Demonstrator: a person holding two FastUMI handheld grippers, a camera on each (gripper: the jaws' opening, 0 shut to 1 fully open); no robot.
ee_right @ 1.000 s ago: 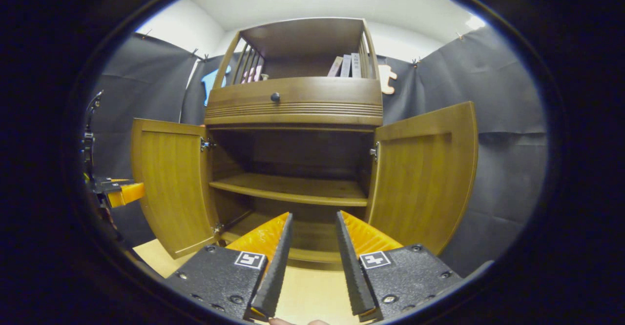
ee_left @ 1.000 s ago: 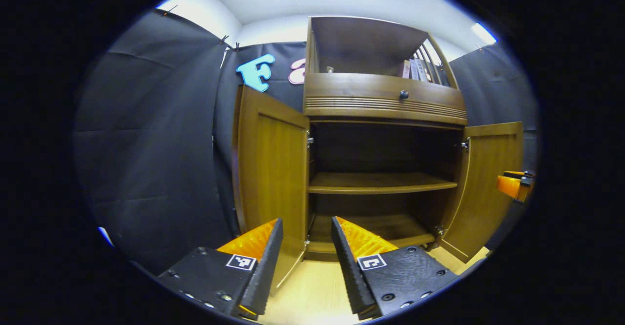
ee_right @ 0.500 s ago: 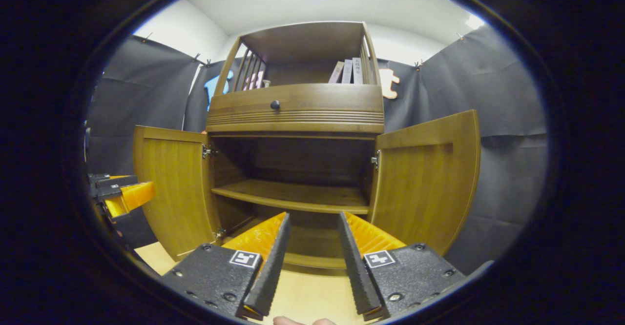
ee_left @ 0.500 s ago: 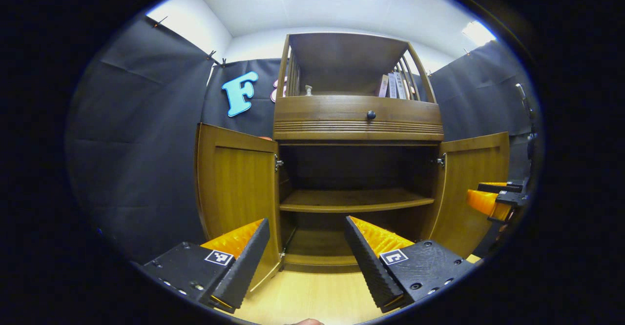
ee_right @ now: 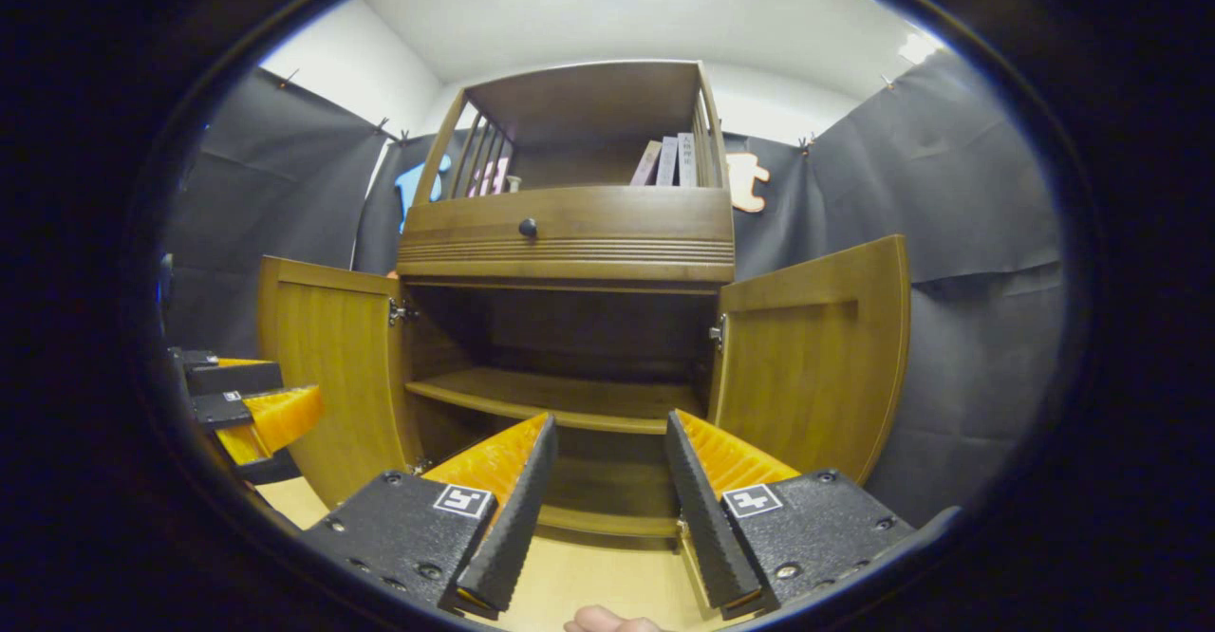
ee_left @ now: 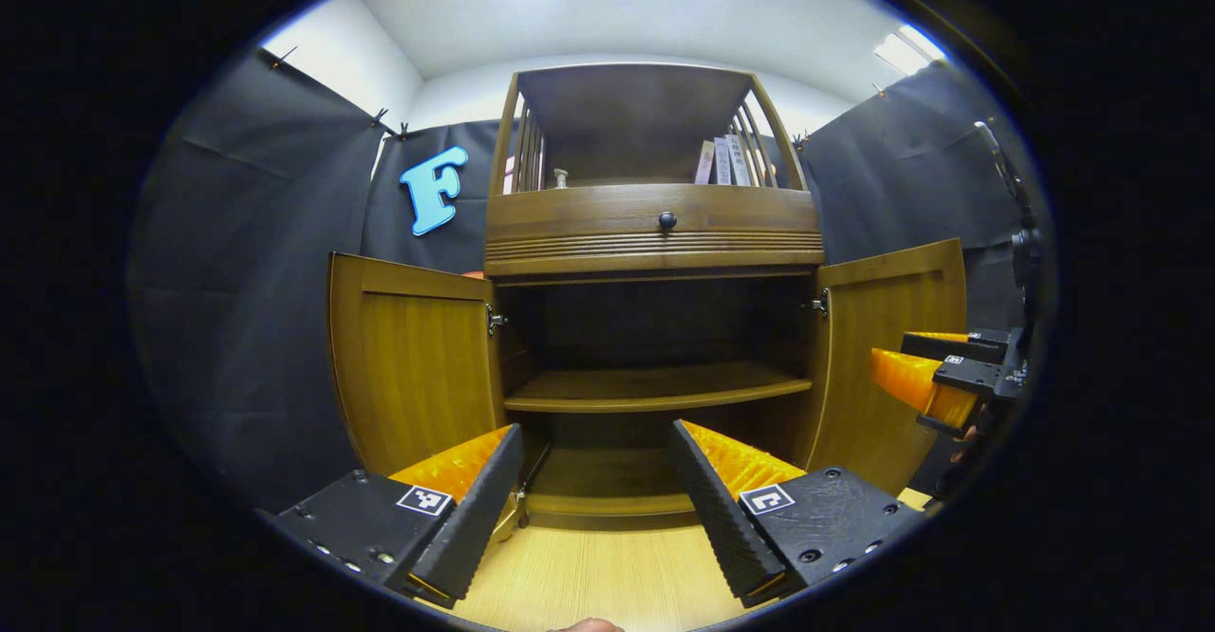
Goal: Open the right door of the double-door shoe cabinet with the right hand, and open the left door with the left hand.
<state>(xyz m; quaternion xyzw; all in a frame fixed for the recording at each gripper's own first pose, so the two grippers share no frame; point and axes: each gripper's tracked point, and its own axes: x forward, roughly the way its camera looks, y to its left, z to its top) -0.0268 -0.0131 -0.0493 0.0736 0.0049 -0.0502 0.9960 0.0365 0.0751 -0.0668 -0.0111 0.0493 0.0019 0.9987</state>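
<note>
The wooden shoe cabinet [ee_left: 655,233] [ee_right: 570,233] stands ahead with both lower doors swung wide. Its left door [ee_left: 413,357] [ee_right: 327,366] and right door [ee_left: 887,347] [ee_right: 812,357] hang outward, baring a dark inside with one shelf [ee_left: 655,390] [ee_right: 555,395]. My left gripper [ee_left: 596,437] is open, empty, and stands back from the cabinet's foot. My right gripper [ee_right: 603,428] is open and empty too, apart from the doors. In the left gripper view the right gripper [ee_left: 935,381] shows by the right door; in the right gripper view the left gripper [ee_right: 249,404] shows by the left door.
A drawer with a dark round knob [ee_left: 667,220] [ee_right: 527,227] sits above the doors. Books [ee_left: 723,159] [ee_right: 666,159] and a small object stand on the open top shelf. Light wooden floor [ee_left: 607,575] lies before the cabinet. Black cloth walls close in on both sides.
Both grippers have drawn back from the cabinet. The left gripper swung round from the left door's edge to face the cabinet squarely and spread wider. Both doors stayed wide.
</note>
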